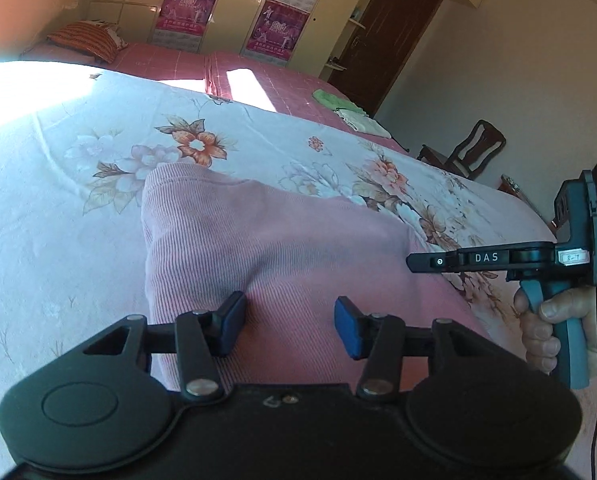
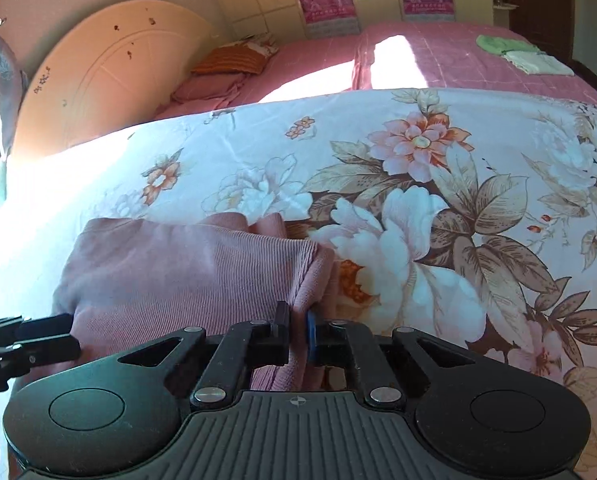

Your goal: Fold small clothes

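On the floral bed [image 2: 438, 152], the right gripper [image 2: 298, 334] pinches the pink garment's [image 2: 186, 272] edge; the left gripper [image 1: 290, 326] gapes over it, gripping nothing.

left gripper [image 1: 290, 326] jaws apart over pink garment [image 1: 258, 248] | floral sheet [image 1: 78, 168] beneath

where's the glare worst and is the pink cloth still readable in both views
Left wrist view: sunlight blows out the floral sheet at upper left; the pink garment keeps its ribbing. Right wrist view: glare washes the sheet's left edge; the garment stays clear, fisheye bending the bed.
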### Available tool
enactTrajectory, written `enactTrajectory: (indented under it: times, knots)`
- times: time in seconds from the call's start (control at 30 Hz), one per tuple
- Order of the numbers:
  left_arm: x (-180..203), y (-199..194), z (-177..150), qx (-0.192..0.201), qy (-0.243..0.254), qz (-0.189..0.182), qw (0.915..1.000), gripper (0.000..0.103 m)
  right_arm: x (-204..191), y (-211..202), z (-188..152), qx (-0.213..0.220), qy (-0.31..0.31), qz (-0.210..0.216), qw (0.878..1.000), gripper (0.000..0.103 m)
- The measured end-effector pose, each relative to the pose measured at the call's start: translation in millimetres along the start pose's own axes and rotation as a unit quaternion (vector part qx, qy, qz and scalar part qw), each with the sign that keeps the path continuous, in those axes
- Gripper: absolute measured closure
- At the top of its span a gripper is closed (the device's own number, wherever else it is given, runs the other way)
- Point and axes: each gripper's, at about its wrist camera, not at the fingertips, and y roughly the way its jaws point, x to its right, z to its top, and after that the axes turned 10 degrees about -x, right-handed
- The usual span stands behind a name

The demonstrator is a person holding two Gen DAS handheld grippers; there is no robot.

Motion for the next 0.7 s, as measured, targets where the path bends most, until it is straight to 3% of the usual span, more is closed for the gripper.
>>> enactTrajectory:
  times: [0.17, 0.23, 0.3, 0.4, 0.5, 0.6, 0.63, 0.7]
  knots:
    - [12, -26, -18, 0.018, 0.03, 0.01, 0.9993, 0.055, -3, -22, -9, 0.01, -0.013, -0.009, 1.0, 0.094]
    - [16, -43, -32, 0.031, 0.038, 0.001, 0.9988, 0.055, -10, -51, -25, 0.042, -0.033, -0.004, 0.999, 0.093]
    - [19, -50, -46, 0.034, 0.045, 0.002, 0.9984, 0.056, -21, -68, -47, 0.041, -0.065, 0.026, 0.997, 0.093]
    - [18, -52, -61, 0.042, 0.038, 0.005, 0.9984, 0.056, -43, -74, -79, 0.026, -0.123, 0.025, 0.992, 0.093]
    - [18, -48, -67, 0.044, 0.034, 0.014, 0.9983, 0.055, -51, -58, -99, 0.005, -0.156, -0.016, 0.988, 0.093]
    - [26, -45, -69, 0.045, 0.061, 0.037, 0.9965, 0.055, -44, -47, -106, 0.009, -0.163, -0.054, 0.985, 0.092]
    - [31, -44, -71, 0.045, 0.076, 0.052, 0.9948, 0.055, -40, -47, -106, 0.005, -0.151, -0.051, 0.987, 0.081]
    - [41, -49, -77, 0.043, 0.093, 0.074, 0.9919, 0.055, -32, -55, -104, 0.002, -0.12, -0.041, 0.992, 0.079]
